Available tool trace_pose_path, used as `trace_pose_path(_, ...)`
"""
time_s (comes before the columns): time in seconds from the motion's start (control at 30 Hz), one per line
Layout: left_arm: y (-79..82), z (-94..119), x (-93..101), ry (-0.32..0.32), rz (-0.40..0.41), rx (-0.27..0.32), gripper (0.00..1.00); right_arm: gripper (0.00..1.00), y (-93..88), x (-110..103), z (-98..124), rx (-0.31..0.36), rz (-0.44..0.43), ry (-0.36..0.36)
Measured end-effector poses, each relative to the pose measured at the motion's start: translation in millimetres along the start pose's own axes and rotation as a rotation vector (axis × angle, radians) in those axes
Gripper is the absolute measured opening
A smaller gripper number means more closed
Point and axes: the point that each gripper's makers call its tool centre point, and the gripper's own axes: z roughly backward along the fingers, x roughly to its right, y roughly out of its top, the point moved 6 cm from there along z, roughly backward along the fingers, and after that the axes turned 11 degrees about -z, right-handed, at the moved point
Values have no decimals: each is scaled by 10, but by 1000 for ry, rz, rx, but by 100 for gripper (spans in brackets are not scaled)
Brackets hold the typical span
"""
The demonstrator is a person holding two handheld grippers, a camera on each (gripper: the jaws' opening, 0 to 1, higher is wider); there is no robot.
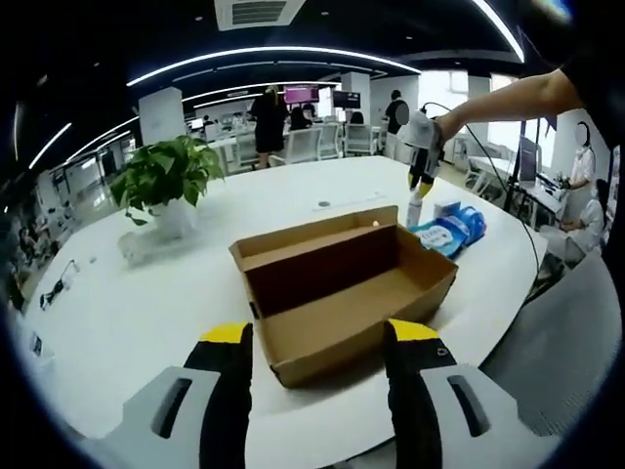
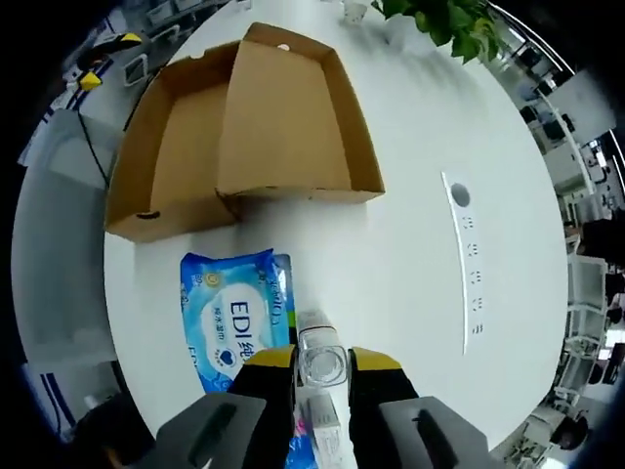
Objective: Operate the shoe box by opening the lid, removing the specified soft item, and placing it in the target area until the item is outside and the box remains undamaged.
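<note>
Both views are bright and evenly lit; in the left gripper view curved ceiling light strips [image 1: 264, 54] glow overhead and daylight enters through windows [image 1: 493, 112] at far right, slightly blown out; the white bench [image 1: 127, 313] reflects a soft sheen without harsh glare; the open shoe box [image 1: 342, 283] casts only a faint shadow, its inner wall dark; fisheye bending curves the bench edge and stretches the margins; far figures are soft; in the right gripper view the blue packet [image 2: 239, 318] shows mild glare, and the near bottle [image 2: 322, 366] is blurred.
</note>
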Motion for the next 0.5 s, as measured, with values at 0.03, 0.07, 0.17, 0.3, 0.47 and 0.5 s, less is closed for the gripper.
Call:
trace_pose_path(0.03,-2,-16,-30,11,28,3,50,17,-2,2,-4,0,5,0)
trace_pose_path(0.07,-10,-29,-51,18,47,0,49,18,-6,-4,-6,0,7,1)
trace_pose_path(0.17,-40,-90,-141,41,63,-13,44,26,-10,-14,-2,5,18,-3)
trace_pose_path(0.3,-76,-149,-207,48,81,-28,40,31,47,7,62,43,24,-13)
trace_pose_path(0.47,-144,-218,-256,50,88,-66,37,34,187,5,165,134,-9,-21)
trace_pose_path(0.5,-161,-236,-269,52,94,-75,36,34,215,2,174,153,-26,-19)
